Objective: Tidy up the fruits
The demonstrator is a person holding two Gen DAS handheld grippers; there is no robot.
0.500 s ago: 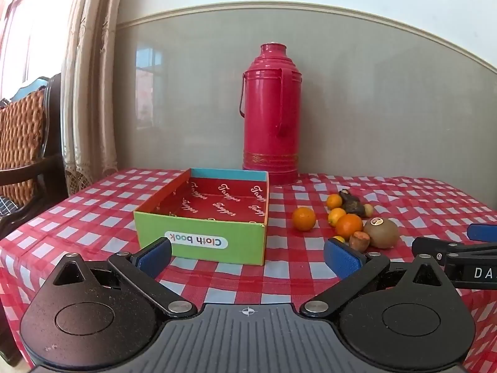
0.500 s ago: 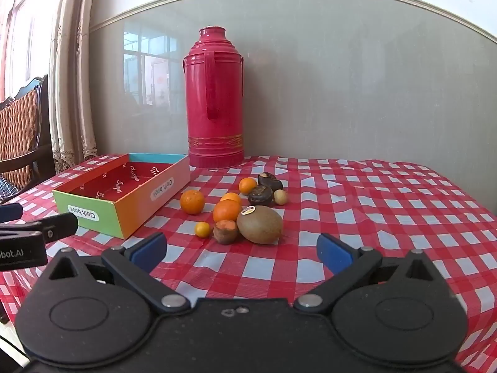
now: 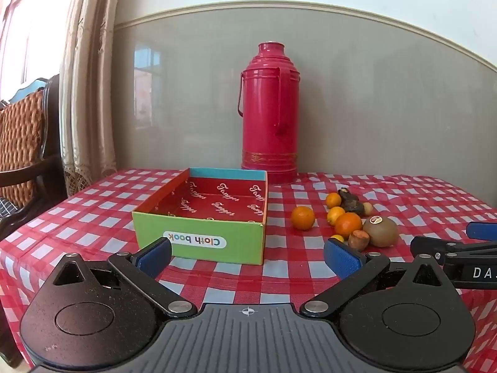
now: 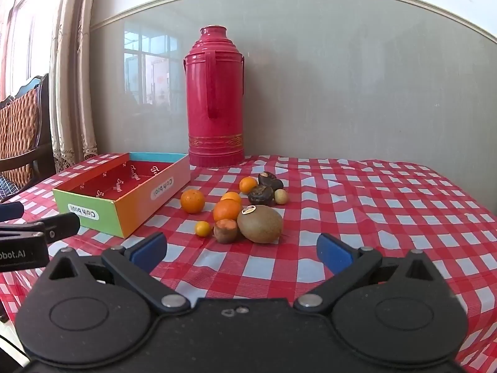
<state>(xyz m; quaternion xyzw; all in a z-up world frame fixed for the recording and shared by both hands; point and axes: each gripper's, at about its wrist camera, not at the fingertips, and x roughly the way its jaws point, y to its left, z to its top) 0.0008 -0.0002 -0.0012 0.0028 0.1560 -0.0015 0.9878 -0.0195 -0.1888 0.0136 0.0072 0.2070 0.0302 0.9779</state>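
A low open cardboard box [image 3: 198, 238] [image 4: 93, 208] with a red inside stands empty on the checked tablecloth. To its right lies a cluster of fruit: several oranges [image 3: 303, 217] [image 4: 193, 200], a brown kiwi [image 3: 380, 231] [image 4: 260, 223], a cut brown fruit [image 4: 225, 231], two dark shrivelled fruits [image 4: 260, 195] and a small pale one [image 4: 281, 196]. My left gripper [image 3: 247, 256] is open and empty, in front of the box. My right gripper [image 4: 241, 248] is open and empty, just short of the kiwi.
A tall red thermos [image 3: 269, 121] [image 4: 216, 99] stands at the back by the grey wall. A wooden chair [image 3: 21, 155] and a curtain [image 3: 84, 93] are at the left, past the table's edge. Bare tablecloth [image 4: 388, 205] lies right of the fruit.
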